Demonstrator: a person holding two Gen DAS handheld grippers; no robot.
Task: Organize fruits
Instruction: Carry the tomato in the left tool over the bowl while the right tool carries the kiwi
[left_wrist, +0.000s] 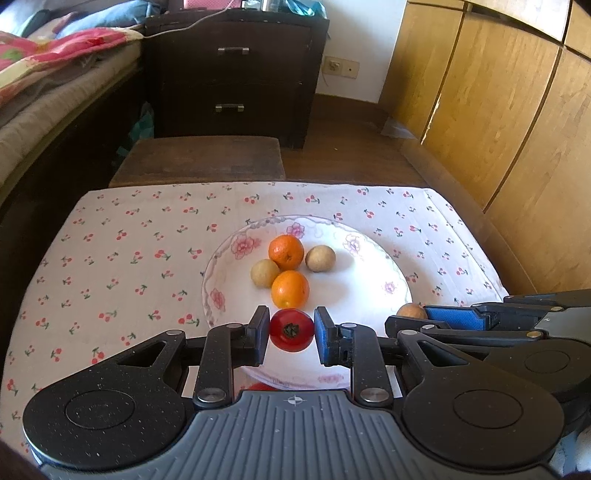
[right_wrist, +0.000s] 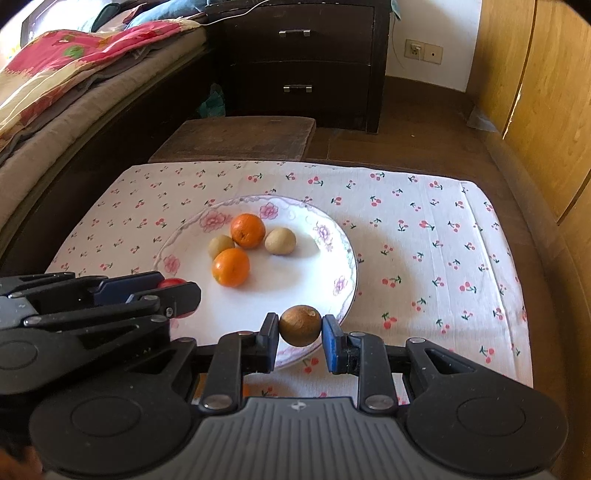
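Observation:
A white floral plate (left_wrist: 369, 295) (right_wrist: 325, 273) sits on the cherry-print cloth. On it lie two oranges (left_wrist: 286, 252) (left_wrist: 290, 289) and two tan round fruits (left_wrist: 320, 258) (left_wrist: 264, 273); they also show in the right wrist view (right_wrist: 248, 230) (right_wrist: 231, 267) (right_wrist: 280, 240) (right_wrist: 220, 246). My left gripper (left_wrist: 291, 331) is shut on a red tomato (left_wrist: 291, 329) over the plate's near edge. My right gripper (right_wrist: 300, 326) is shut on a brown round fruit (right_wrist: 300, 325) over the plate's near right rim; it shows in the left wrist view (left_wrist: 411, 311).
The cherry-print cloth (left_wrist: 122, 258) (right_wrist: 424, 240) covers a low table. A wooden stool (left_wrist: 199, 160) stands behind it, a dark drawer chest (left_wrist: 232, 74) farther back, a bed (left_wrist: 44, 92) at left, wooden cabinet doors (left_wrist: 498, 110) at right. A bit of red (left_wrist: 261, 386) shows under my left gripper.

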